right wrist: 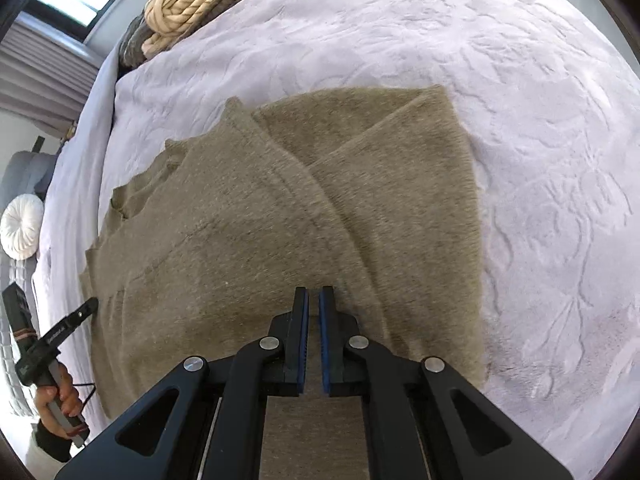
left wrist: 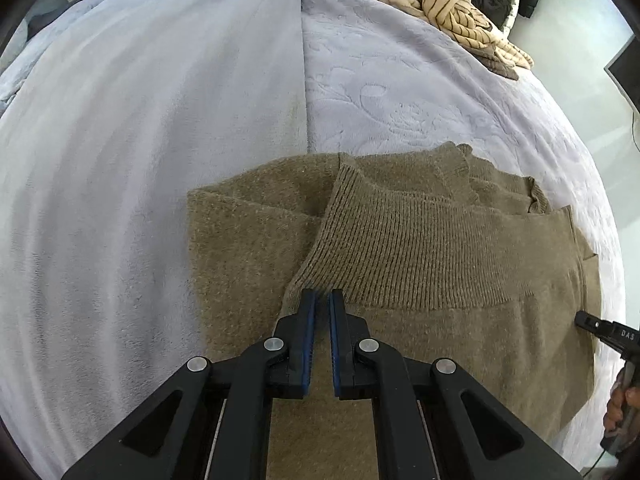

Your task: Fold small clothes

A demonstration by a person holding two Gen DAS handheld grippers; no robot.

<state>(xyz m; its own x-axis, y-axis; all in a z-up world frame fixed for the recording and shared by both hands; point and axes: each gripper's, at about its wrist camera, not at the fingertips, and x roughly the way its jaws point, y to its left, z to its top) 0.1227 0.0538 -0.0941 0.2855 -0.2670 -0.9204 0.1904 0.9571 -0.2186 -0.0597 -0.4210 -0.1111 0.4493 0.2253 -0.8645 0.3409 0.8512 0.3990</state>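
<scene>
Lying flat on the bed, the olive sweater shows sleeves folded inward. Left gripper and right gripper hover above it, jaws nearly closed, empty. Risk: a careless pinch could drag both layers, undoing the folds.

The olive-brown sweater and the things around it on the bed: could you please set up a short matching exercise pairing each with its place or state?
Things:
1. olive-brown sweater
2. striped cream garment
3. white round cushion
4. left gripper

Places or states:
A. heaped at the far edge of the bed
B. shut, nothing between its pads, over the ribbed hem
C. partly folded, flat on the lilac bedspread
D. off the bed, at the left edge of the right wrist view

Pairs: 1-C, 2-A, 3-D, 4-B
</scene>
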